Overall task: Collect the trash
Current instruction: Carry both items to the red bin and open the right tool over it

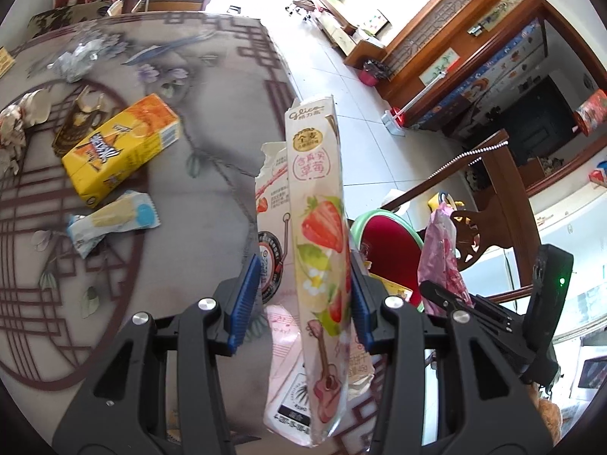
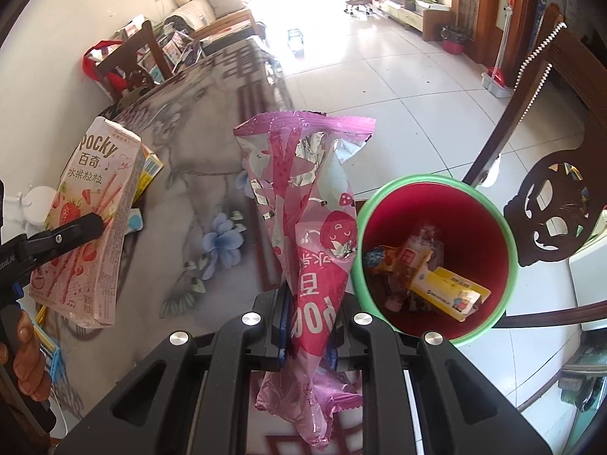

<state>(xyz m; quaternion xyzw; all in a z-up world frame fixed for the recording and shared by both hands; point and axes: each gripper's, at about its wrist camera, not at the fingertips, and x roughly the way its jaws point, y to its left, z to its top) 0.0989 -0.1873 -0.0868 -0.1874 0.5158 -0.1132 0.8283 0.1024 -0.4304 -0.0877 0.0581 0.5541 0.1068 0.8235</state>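
My left gripper (image 1: 303,299) is shut on a strawberry Pocky box (image 1: 320,250), held upright above the table edge; the box also shows in the right wrist view (image 2: 91,223). My right gripper (image 2: 307,326) is shut on a pink foil Pocky wrapper (image 2: 311,204), just left of the bin; the wrapper also shows in the left wrist view (image 1: 442,258). A red bin with a green rim (image 2: 432,185) stands on the floor beside the table and holds several pieces of trash. It shows partly behind the box in the left wrist view (image 1: 387,227).
On the table (image 1: 212,113) lie a yellow carton (image 1: 121,148), a blue-and-white wrapper (image 1: 114,220), crumpled plastic (image 1: 76,60) and tissue (image 1: 15,129). A carved wooden chair (image 2: 550,204) stands right of the bin. Tiled floor (image 2: 398,87) stretches beyond.
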